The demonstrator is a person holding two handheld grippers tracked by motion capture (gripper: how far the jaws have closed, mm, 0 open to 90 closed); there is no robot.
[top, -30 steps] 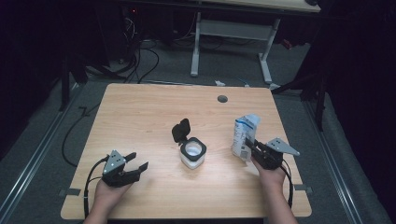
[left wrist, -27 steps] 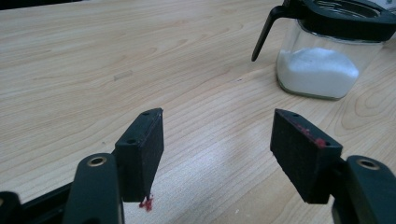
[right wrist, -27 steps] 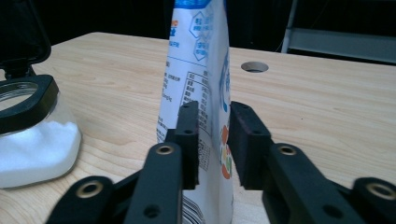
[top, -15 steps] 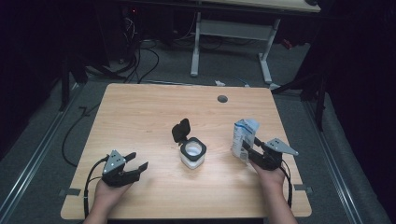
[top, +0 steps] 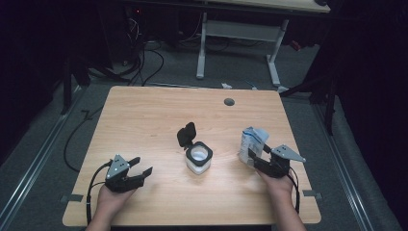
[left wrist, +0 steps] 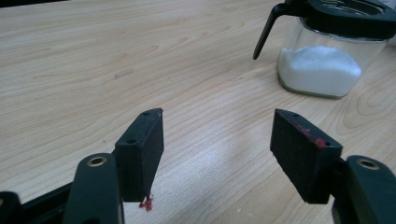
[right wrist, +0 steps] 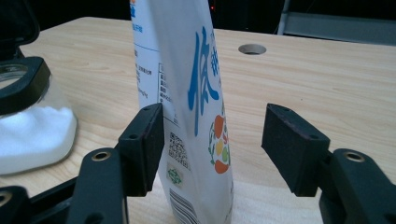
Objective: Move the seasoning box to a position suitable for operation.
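Observation:
A white bag with blue print stands upright on the wooden table at the right. My right gripper is open around its lower part. Its jaws have just been opening, and the right pad stands clear of the bag. A glass jar of white powder sits at the table's middle, its black flip lid raised. Low over the wood at the front left, my left gripper is open with nothing between its pads.
A round cable hole lies in the table's far right part. Beyond the far edge stands a white desk frame, with cables on the grey floor. Bare wood stretches across the table's far half.
The right gripper's jaws have spread apart from the bag, which stays standing between them. The left gripper and the jar have not moved.

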